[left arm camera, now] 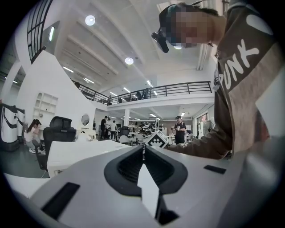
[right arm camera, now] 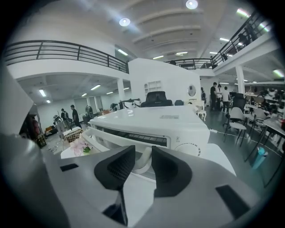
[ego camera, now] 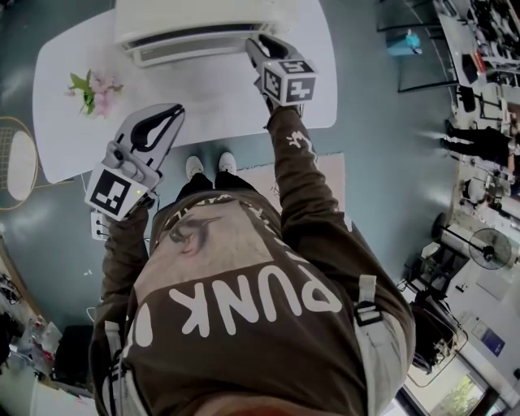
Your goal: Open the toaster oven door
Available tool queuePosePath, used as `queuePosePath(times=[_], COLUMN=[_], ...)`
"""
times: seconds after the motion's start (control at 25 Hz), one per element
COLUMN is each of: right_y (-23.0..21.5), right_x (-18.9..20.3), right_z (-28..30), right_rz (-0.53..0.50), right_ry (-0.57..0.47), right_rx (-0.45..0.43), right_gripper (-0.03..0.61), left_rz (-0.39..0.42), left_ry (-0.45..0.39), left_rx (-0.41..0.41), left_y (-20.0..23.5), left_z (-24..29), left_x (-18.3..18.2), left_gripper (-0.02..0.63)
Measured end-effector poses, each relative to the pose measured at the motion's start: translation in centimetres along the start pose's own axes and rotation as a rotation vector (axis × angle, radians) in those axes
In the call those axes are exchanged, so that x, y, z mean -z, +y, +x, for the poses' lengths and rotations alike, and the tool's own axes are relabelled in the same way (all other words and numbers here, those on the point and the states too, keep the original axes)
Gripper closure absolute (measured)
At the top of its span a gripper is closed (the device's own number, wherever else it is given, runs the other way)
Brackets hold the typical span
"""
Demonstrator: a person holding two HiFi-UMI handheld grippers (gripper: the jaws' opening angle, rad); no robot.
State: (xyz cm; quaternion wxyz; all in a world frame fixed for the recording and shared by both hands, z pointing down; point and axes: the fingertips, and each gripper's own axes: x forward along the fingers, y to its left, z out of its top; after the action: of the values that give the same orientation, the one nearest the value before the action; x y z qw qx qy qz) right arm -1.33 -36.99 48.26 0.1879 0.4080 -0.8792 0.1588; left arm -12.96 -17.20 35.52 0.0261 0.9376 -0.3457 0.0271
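A white toaster oven [ego camera: 203,20] stands at the far edge of the white table [ego camera: 227,97]. Its door looks shut, with a long white handle [ego camera: 187,54] along the front. My right gripper [ego camera: 256,47] is at the handle's right end. In the right gripper view the oven [right arm camera: 156,120] fills the middle, and the curved end of the handle [right arm camera: 143,161] sits between the dark pads and fills the gap of my right gripper [right arm camera: 142,153]. My left gripper [ego camera: 175,110] hovers over the table's near edge, shut and holding nothing [left arm camera: 143,149].
A small bunch of pink flowers [ego camera: 93,89] lies on the table's left part, also seen left of the oven [right arm camera: 80,144]. A control dial [right arm camera: 189,149] is on the oven's right front. The person's shoes [ego camera: 210,165] stand at the table's near edge. Desks and people fill the room's right side.
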Motion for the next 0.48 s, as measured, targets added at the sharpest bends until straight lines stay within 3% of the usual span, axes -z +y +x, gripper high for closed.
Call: queuePosePath(times=[0.48], right_y=[2.6], right_x=[6.5], right_z=[-3.7], right_rz=[-0.070], right_ry=[0.073], right_rx=[-0.033], right_gripper=[0.457], left_rz=[-0.001], left_ry=[-0.001], left_rx=[-0.031], left_y=[0.1], left_z=[0.4], left_x=[-0.2], left_gripper=[0.606])
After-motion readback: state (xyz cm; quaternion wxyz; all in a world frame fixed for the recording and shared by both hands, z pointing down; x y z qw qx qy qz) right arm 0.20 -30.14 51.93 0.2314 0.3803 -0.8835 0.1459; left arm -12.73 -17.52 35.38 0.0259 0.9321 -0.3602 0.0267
